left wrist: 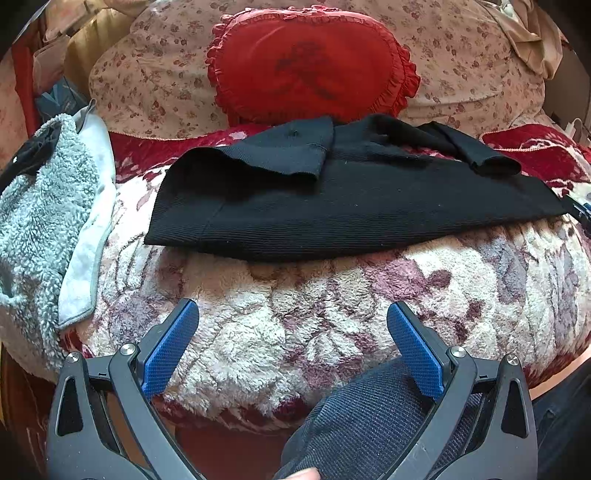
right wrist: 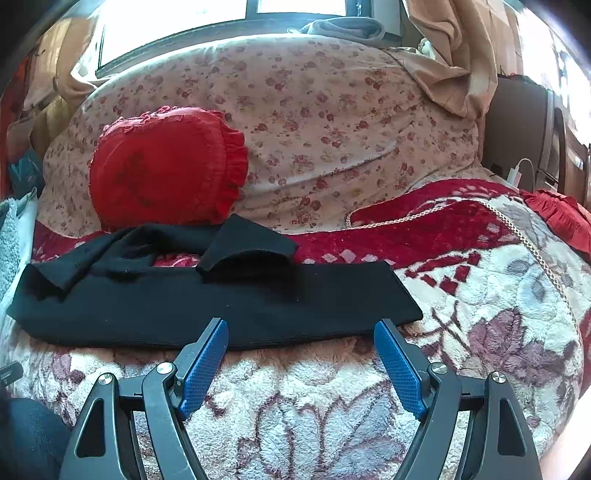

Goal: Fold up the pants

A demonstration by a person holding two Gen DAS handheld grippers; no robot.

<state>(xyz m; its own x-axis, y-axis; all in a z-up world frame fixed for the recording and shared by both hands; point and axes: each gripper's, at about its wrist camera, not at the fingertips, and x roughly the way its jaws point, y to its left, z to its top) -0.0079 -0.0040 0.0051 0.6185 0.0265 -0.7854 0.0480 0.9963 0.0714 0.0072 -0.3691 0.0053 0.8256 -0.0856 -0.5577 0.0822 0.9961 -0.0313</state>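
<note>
This is a bedroom in a home. A bed (right wrist: 480, 332) fills both views, spread with a plush blanket patterned in cream and dark red flowers. At its far side lies a big floral quilt (right wrist: 314, 122) with a frilled red heart-shaped pillow (right wrist: 166, 170) leaning on it. Behind them a window (right wrist: 177, 22) lets in bright daylight, with tan curtains (right wrist: 450, 62) at its right. A white charger (right wrist: 515, 173) lies at the far right, and a grey fleece garment (left wrist: 40, 206) lies on the left.
</note>
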